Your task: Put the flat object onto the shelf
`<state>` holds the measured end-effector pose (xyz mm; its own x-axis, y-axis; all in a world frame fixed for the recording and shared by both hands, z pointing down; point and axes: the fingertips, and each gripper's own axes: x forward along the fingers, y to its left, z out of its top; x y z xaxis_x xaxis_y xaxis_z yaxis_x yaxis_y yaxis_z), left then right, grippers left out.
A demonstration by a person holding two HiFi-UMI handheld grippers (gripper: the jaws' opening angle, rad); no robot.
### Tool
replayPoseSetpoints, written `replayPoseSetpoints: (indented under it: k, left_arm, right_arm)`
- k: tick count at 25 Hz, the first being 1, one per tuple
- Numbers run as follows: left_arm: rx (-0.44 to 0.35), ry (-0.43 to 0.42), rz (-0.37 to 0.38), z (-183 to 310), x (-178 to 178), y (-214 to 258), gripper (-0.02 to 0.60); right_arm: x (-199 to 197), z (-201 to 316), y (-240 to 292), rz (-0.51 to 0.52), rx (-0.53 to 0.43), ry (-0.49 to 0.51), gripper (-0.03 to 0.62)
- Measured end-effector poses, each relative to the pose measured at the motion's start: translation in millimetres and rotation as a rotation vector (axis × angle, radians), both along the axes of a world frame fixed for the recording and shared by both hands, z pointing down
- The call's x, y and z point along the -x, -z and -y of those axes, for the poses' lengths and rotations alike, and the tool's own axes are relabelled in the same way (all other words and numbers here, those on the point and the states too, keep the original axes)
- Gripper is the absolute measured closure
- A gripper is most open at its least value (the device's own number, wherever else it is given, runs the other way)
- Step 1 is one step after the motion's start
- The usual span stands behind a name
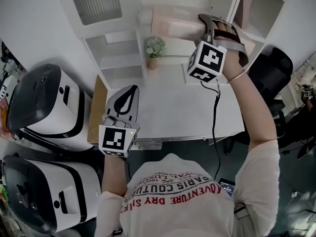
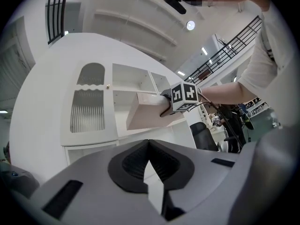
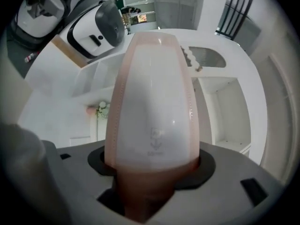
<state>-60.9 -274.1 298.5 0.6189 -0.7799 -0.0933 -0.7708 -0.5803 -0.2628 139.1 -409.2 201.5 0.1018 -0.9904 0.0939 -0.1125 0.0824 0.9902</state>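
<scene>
Flat box (image 1: 170,26) held at shelf (image 1: 121,58)
Its own view showed the right gripper (image 1: 207,22) clamping it; the left gripper (image 1: 126,98) pointed level, closed empty.

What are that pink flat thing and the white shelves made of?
Pink flat object: probably card or plastic, smooth; its white face shows small highlights and a faint printed mark. White shelves: likely painted or laminated board, matte, with even colour and crisp square edges.
</scene>
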Motion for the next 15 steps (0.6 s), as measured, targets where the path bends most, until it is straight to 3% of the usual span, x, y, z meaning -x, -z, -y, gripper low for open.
replayPoseSetpoints:
  k: [5, 15]
  left_arm:
    - [0.023, 0.014, -0.021, 14.2, 9.4, -6.2, 0.571]
    - [0.046, 0.006, -0.007, 36.2, 26.8, -15.4, 0.571]
  right_arm:
    - [17.4, 20.0, -10.2, -0.128, 0.002, -0.010, 0.275]
    - [27.8, 59.5, -30.6, -0.096, 0.048, -0.035, 0.256]
